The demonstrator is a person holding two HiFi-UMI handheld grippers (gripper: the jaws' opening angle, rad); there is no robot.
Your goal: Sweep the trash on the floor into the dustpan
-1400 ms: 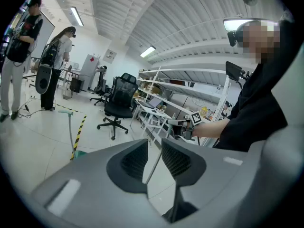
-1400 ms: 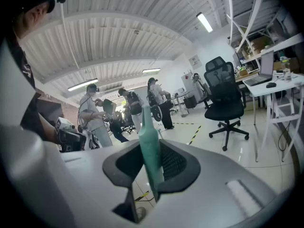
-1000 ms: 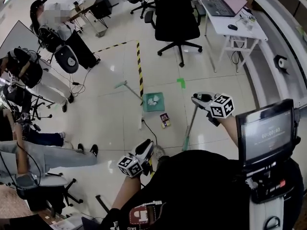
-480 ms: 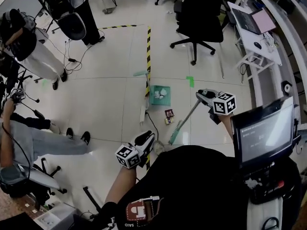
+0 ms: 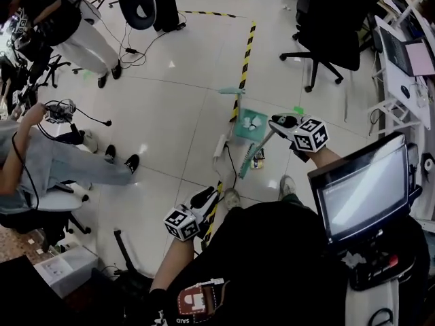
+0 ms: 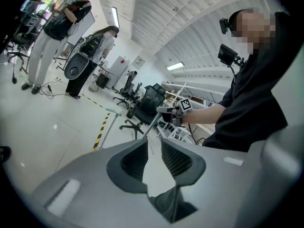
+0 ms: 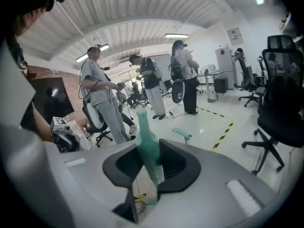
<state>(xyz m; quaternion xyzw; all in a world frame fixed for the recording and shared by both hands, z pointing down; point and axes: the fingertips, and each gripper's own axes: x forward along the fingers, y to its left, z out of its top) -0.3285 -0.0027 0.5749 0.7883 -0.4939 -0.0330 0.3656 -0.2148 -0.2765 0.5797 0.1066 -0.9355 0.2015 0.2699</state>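
Right gripper (image 5: 279, 123) clenched on teal broom handle (image 7: 148, 153). Broom head low, just near of teal dustpan (image 5: 255, 134) holding white scraps (image 5: 249, 123). Packet (image 5: 257, 160) beside head, possibly a snack wrapper, print illegible. Left gripper (image 6: 153, 148) released, empty.

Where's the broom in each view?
Head view: broom slants down-left from the right claw, right of centre.
Left gripper view: broom at centre, just above the left claw.
Right gripper view: broom at centre, clamped in the right claw.
Shared landmark: yellow-black floor tape.
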